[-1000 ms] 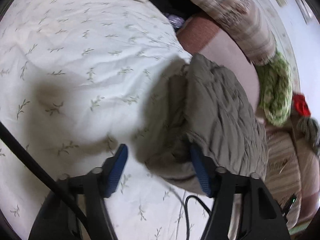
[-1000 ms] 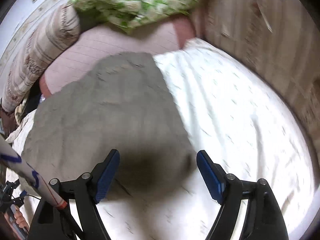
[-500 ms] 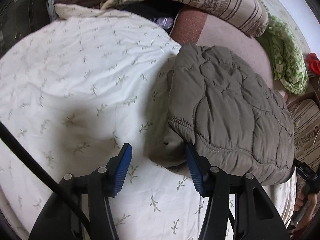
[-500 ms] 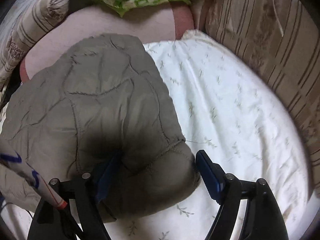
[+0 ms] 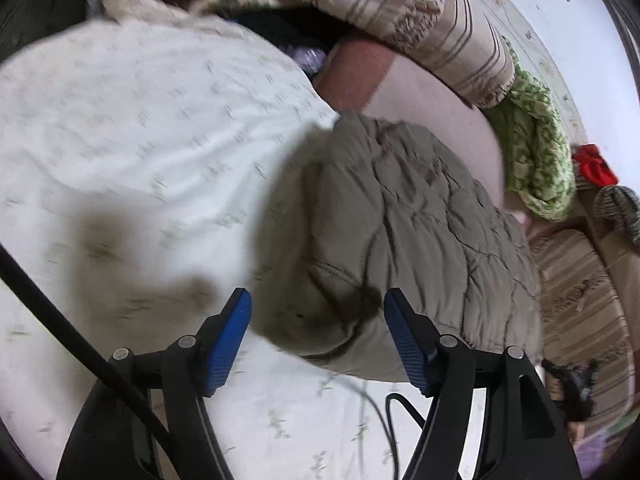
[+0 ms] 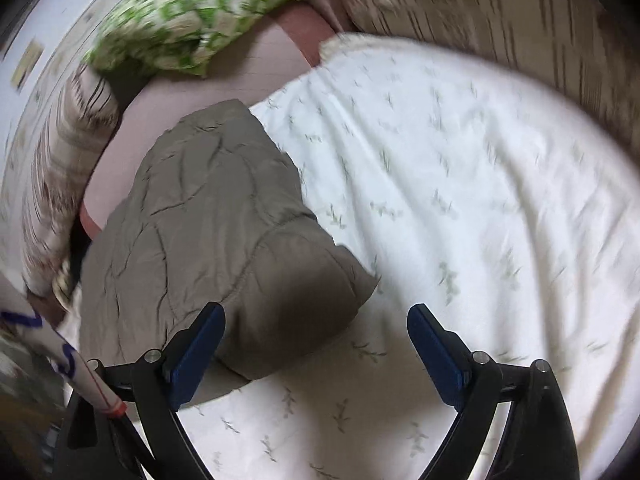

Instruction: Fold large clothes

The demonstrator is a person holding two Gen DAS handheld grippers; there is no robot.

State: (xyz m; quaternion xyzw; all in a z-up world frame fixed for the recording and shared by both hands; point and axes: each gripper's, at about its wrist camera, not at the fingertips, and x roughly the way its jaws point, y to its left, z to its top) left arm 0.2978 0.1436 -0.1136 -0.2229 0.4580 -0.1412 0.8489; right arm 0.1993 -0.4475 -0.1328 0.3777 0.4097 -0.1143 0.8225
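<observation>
Bed scene with a folded olive-grey quilted jacket (image 5: 416, 232) lying on a white sheet printed with small leafy sprigs (image 5: 132, 128). Around it: a striped beige bolster (image 5: 404, 12) and a green-and-white patterned pillow (image 6: 200, 12) toward the wall, a pink undersheet (image 6: 192, 92) under the jacket's far end, a red item (image 5: 594, 168) at the edge, and a black cable (image 5: 52, 312) crossing the left wrist view. The jacket's long axis runs from the grippers toward the pillows. Left gripper (image 5: 318, 338): jaws have just been opening, now wide, the jacket's near corner between them, pads apart from it. Right gripper (image 6: 316, 356): jaws likewise just opening, now very wide, over the other near corner, unclamped
</observation>
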